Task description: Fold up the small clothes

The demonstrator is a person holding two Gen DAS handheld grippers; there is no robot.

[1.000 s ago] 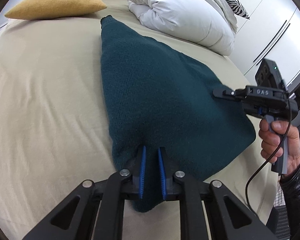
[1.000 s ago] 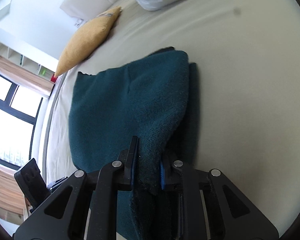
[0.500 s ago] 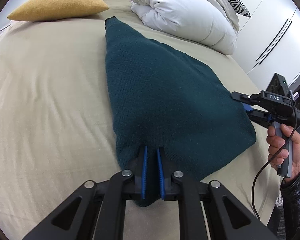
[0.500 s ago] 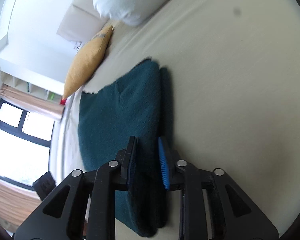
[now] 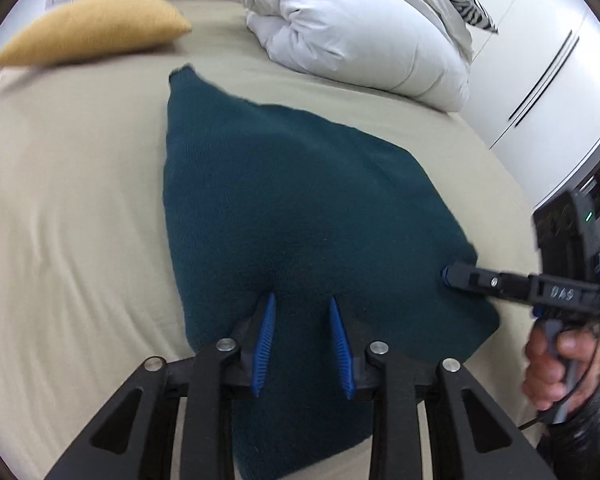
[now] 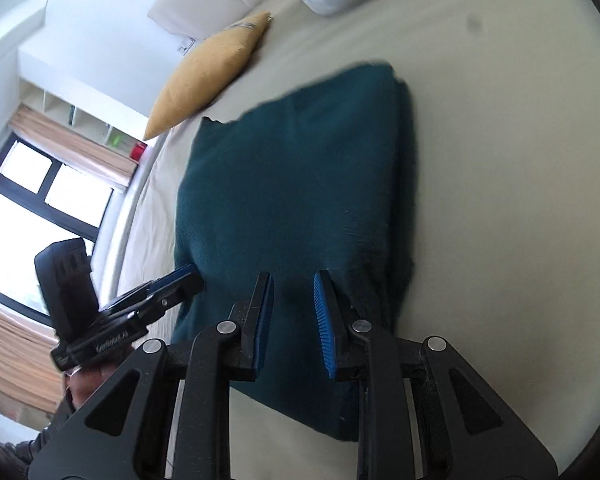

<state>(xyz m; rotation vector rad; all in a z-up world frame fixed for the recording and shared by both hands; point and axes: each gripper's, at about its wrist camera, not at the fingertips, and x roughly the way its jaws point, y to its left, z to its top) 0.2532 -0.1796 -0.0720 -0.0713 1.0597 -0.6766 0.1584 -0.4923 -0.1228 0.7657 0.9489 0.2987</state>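
The left gripper [image 5: 302,312] hangs with its jaws apart over the near edge of the teal knit garment [image 5: 300,208], cloth showing between the blue pads but nothing pinched. The garment lies flat on the beige bed sheet [image 5: 72,200], spreading ahead of those jaws, seemingly folded over on itself. To the right, the right gripper [image 6: 294,294] likewise has its jaws spread, hovering over the garment's near portion with the doubled edge just right of its right jaw. The step in hand looks like taking a fresh hold for the next fold; to do it well, each gripper should drop onto a corner or edge so both layers go between the pads, close at matching points, and lift together so the knit does not skew. Well ahead of the left jaws lies a mustard cushion [image 5: 88,28] to the left and a bunched white duvet [image 5: 360,36] to the right; both sit beyond the garment and should not obstruct a fold.
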